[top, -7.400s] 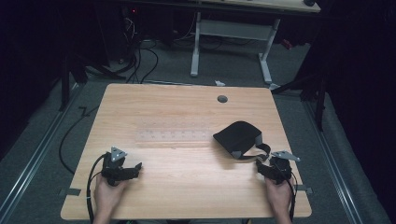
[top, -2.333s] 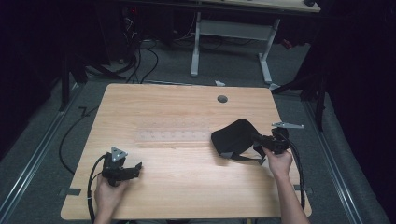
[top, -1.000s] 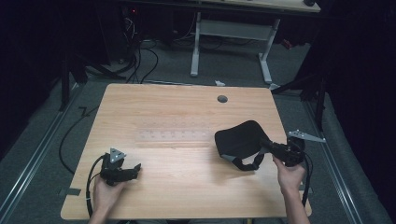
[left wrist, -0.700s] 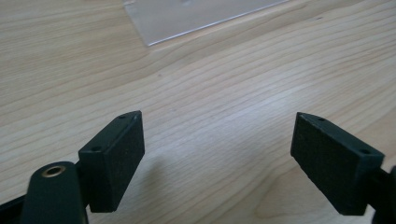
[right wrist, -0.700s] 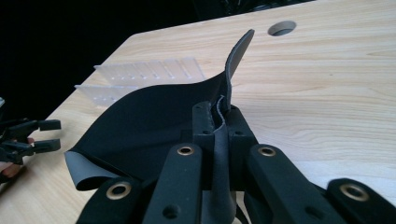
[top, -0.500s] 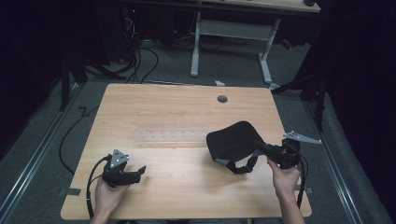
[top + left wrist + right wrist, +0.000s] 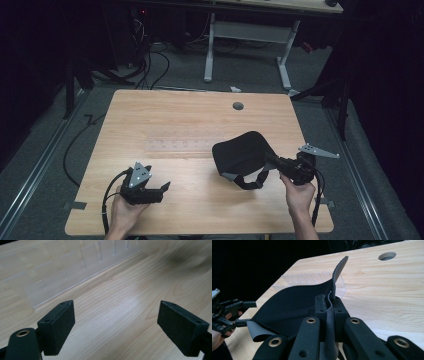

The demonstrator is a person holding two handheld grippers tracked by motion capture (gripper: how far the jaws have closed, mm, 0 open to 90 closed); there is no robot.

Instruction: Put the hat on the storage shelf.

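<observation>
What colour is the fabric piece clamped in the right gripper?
Black, best seen in the right gripper view: fabric piece.

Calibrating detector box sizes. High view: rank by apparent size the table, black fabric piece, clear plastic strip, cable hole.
1. table
2. black fabric piece, clamped by the right gripper
3. clear plastic strip, long but thin and faint, so its rank against the fabric is unsure
4. cable hole
</observation>
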